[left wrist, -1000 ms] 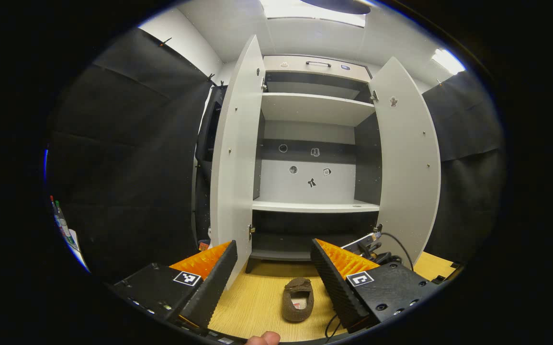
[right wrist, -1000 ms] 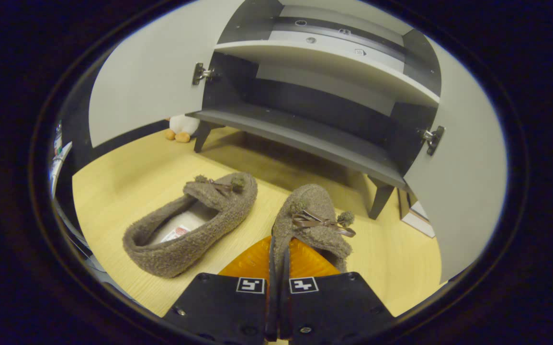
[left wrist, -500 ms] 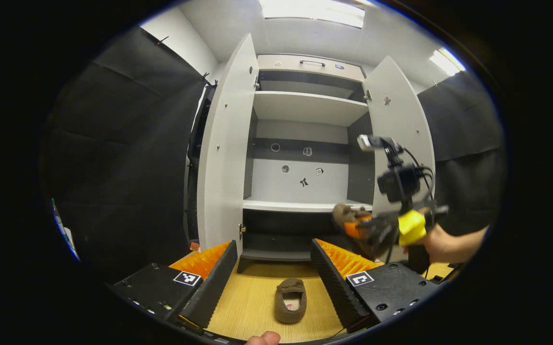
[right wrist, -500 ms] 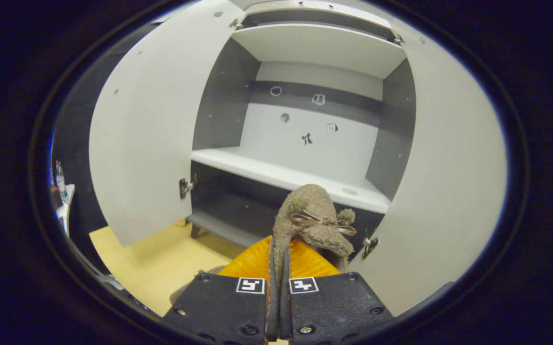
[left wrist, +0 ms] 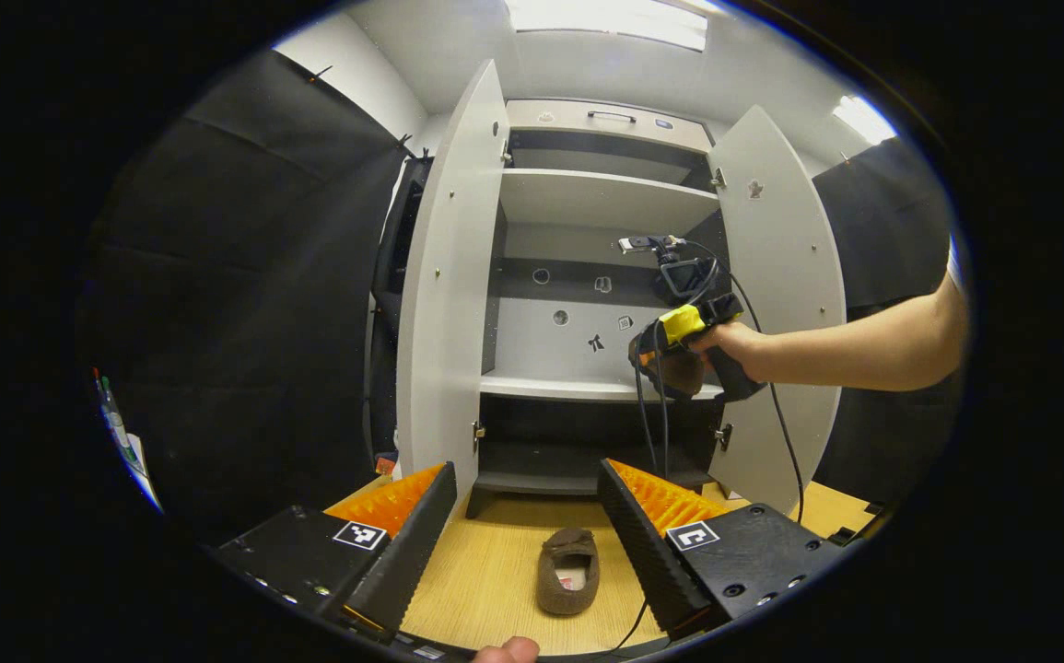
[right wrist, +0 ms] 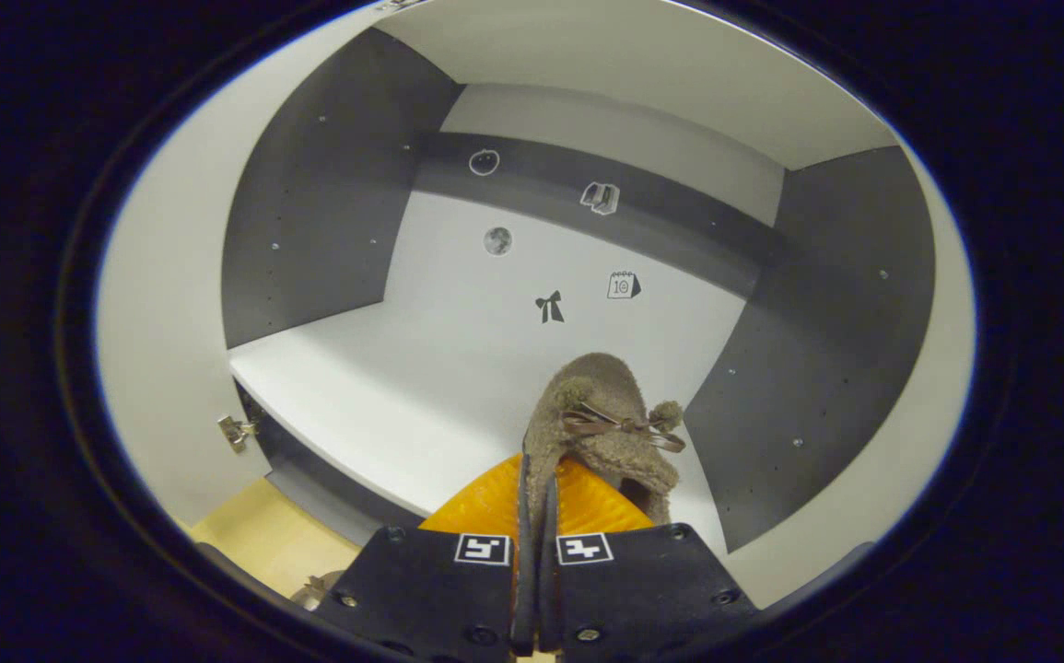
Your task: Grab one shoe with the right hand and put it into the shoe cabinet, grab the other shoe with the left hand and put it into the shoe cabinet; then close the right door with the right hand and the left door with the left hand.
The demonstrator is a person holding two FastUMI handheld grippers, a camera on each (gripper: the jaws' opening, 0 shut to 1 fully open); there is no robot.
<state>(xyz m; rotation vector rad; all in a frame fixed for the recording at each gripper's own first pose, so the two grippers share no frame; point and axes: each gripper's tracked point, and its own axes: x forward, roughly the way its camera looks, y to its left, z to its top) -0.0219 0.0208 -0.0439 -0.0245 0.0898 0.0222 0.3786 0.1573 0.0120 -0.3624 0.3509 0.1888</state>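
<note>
Held shoe (right wrist: 601, 419): sitting at lower centre of the right gripper view, over the cabinet's white shelf (right wrist: 384, 387).
Right gripper (right wrist: 534, 479): clamping both fingers on that shoe's edge.
Other shoe (left wrist: 569, 570): lying on the wooden floor (left wrist: 495, 589), bottom centre of the left gripper view.
Left gripper (left wrist: 524, 516): gaping wide, holding nothing.
Shoe cabinet (left wrist: 601, 198): standing with both doors open.

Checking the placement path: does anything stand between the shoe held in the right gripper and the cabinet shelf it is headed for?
Nothing visible does. The right gripper holds the fuzzy brown slipper with a ribbon bow just above the white middle shelf of the grey shoe cabinet, both doors stand open, and the shelf surface ahead is bare.
</note>
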